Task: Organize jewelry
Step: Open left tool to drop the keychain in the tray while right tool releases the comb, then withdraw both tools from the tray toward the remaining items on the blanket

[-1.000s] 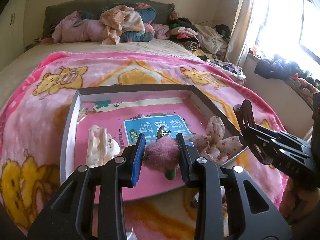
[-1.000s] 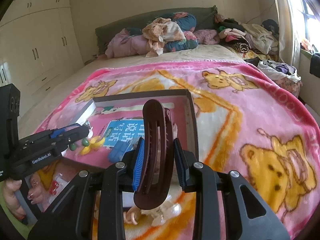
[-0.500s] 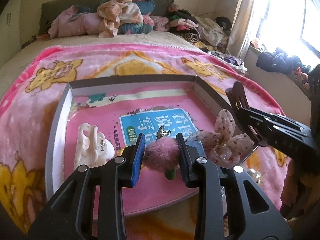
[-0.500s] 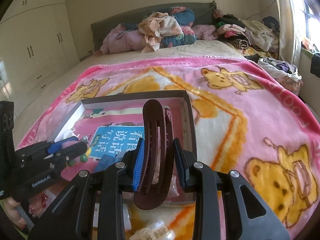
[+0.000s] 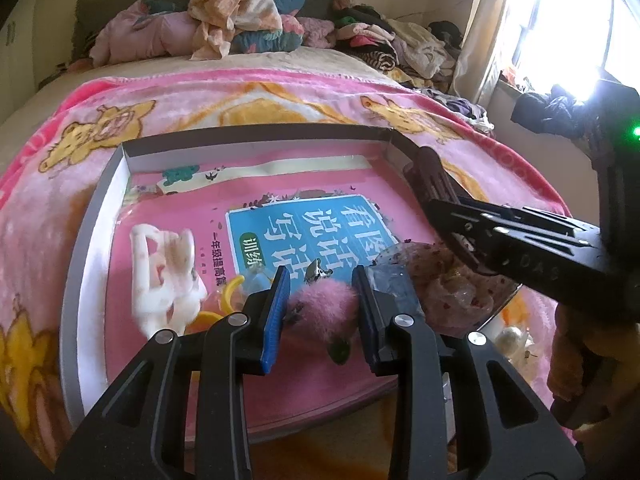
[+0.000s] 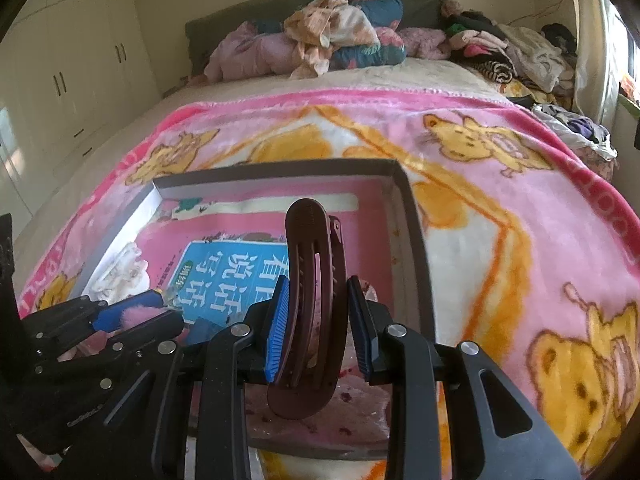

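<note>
Spread across the bed, a pink fleece blanket with yellow cartoon bears (image 6: 500, 240) carries a shallow grey-walled cardboard box lid (image 5: 100, 216), and both tools hang over it. The left tool (image 5: 320, 312) is clamped on a fluffy pink pompom hair clip with a small metal clasp and a green bead (image 5: 324, 308), held just above the lid's pink floor. Left of that tool lies a white plastic claw clip (image 5: 164, 280); right of it, a translucent floral fabric bow (image 5: 452, 280). The right tool (image 6: 316, 328) grips a long dark-brown plastic hair clip (image 6: 312, 300) upright between its blue pads, over the lid's right near corner. Judging by this, the step is carrying pieces into the lid; next each tool likely needs to lower onto a free patch and release. Inside lies a pink booklet with a blue title panel (image 5: 312, 228) printed in large white Chinese characters, seen upside down; I cannot read them reliably.
</note>
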`<action>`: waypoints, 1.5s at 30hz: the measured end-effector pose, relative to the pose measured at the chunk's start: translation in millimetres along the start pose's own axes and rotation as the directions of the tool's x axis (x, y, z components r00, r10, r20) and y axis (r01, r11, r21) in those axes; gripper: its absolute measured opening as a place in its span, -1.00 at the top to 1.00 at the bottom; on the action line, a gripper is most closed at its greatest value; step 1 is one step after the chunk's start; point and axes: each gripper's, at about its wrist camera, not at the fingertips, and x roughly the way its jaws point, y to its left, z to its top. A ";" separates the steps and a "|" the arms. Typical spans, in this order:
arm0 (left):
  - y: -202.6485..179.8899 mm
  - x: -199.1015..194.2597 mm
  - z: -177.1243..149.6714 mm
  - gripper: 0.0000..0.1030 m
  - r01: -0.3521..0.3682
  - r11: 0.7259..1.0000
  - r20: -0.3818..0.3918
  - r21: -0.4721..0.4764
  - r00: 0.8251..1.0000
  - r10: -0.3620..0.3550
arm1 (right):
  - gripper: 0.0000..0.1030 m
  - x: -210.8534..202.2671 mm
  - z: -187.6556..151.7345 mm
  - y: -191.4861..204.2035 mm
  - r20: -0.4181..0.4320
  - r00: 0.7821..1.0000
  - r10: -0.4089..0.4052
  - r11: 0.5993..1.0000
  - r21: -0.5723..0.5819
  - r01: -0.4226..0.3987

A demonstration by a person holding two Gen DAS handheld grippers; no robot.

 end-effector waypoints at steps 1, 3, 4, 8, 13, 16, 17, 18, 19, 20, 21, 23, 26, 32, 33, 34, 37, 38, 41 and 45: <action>0.1 0.5 -0.4 0.53 -0.001 1.000 -0.002 -0.001 1.000 0.001 | 0.45 2.9 -1.0 0.0 -0.009 1.000 -0.003 1.000 0.001 0.003; 0.3 1.4 0.2 0.53 -0.001 1.000 -0.003 0.000 1.000 0.001 | 0.45 6.1 -2.7 0.1 -0.017 1.000 -0.004 1.000 0.007 0.004; 0.3 1.5 0.3 0.53 -0.002 1.000 -0.003 -0.001 1.000 0.002 | 0.45 7.6 -3.6 -0.4 -0.020 1.000 -0.005 1.000 0.011 0.005; 0.4 1.7 0.1 0.53 -0.001 1.000 -0.003 -0.002 1.000 0.001 | 0.49 9.8 -5.4 -1.3 -0.020 1.000 -0.007 1.000 0.023 0.008; 0.5 1.6 0.2 0.50 -0.002 1.000 -0.003 -0.001 1.000 0.002 | 0.48 8.7 -5.8 -1.9 -0.019 1.000 -0.005 0.999 0.031 0.006; 1.1 1.9 -0.1 0.44 -0.007 1.000 -0.001 -0.004 1.000 0.007 | 0.47 5.9 -7.4 -4.5 -0.009 1.000 0.000 0.999 0.047 0.000; 2.2 1.9 -0.2 0.44 -0.007 1.000 -0.001 -0.006 1.000 0.007 | 0.46 3.4 -8.0 -6.1 -0.002 1.000 0.001 0.999 0.052 -0.001; 2.8 1.9 -0.3 0.44 -0.007 1.000 -0.001 -0.008 1.000 0.007 | 0.44 1.2 -8.3 -7.0 0.005 1.000 0.003 0.998 0.055 -0.004; 2.8 1.8 -0.6 0.43 -0.008 1.000 0.000 -0.008 1.000 0.008 | 0.38 -1.2 -9.0 -8.5 0.010 1.000 0.005 0.998 0.058 -0.006; 2.8 1.4 -0.4 0.43 -0.009 1.000 0.000 -0.008 1.000 0.009 | 0.34 -4.6 -9.5 -9.8 0.019 1.000 0.008 0.998 0.062 -0.009; 2.8 1.3 -0.6 0.43 -0.010 1.000 0.000 -0.008 1.000 0.010 | 0.30 -7.3 -10.3 -10.8 0.026 1.000 0.010 0.998 0.064 -0.011; 3.0 1.1 -0.6 0.40 -0.011 1.000 0.001 -0.009 1.000 0.011 | 0.27 -13.1 -11.2 -12.7 0.037 0.999 0.005 0.998 0.064 -0.008; 3.5 0.4 -0.7 0.31 -0.012 1.000 0.002 -0.008 1.000 0.012 | 0.14 -21.7 -13.6 -16.2 0.052 0.999 0.005 0.998 0.067 -0.008; 3.0 -5.9 -2.2 0.03 -0.024 1.000 0.013 -0.008 1.000 0.024 | -0.12 -40.5 -19.4 -17.2 0.094 0.996 -0.010 0.998 0.059 0.005; 2.3 -7.3 -2.3 0.00 -0.026 1.000 0.016 -0.007 1.000 0.026 | -0.18 -44.1 -20.7 -17.1 0.101 0.995 -0.010 0.998 0.056 0.005; 2.4 -9.5 -2.6 -0.06 -0.028 1.000 0.020 -0.007 0.999 0.028 | -0.24 -47.6 -22.0 -17.1 0.108 0.994 -0.011 0.999 0.054 0.005; -0.1 -15.6 -2.6 -0.21 -0.031 0.999 0.033 -0.009 0.999 0.031 | -0.45 -57.3 -24.9 -17.8 0.132 0.991 -0.020 0.999 0.052 0.013; -0.6 -18.8 -2.7 -0.26 -0.033 0.999 0.039 -0.010 0.999 0.033 | -0.49 -60.1 -25.1 -18.2 0.138 0.990 -0.019 0.999 0.052 0.012; -2.7 -25.7 -3.2 -0.32 -0.041 0.999 0.052 -0.013 0.998 0.041 | -0.62 -70.3 -28.0 -20.7 0.156 0.987 -0.021 0.998 0.058 0.012; -4.9 -35.3 -4.3 -0.59 -0.043 0.999 0.069 -0.015 0.997 0.044 | -0.68 -79.7 -32.1 -24.2 0.168 0.986 -0.022 0.998 0.068 0.011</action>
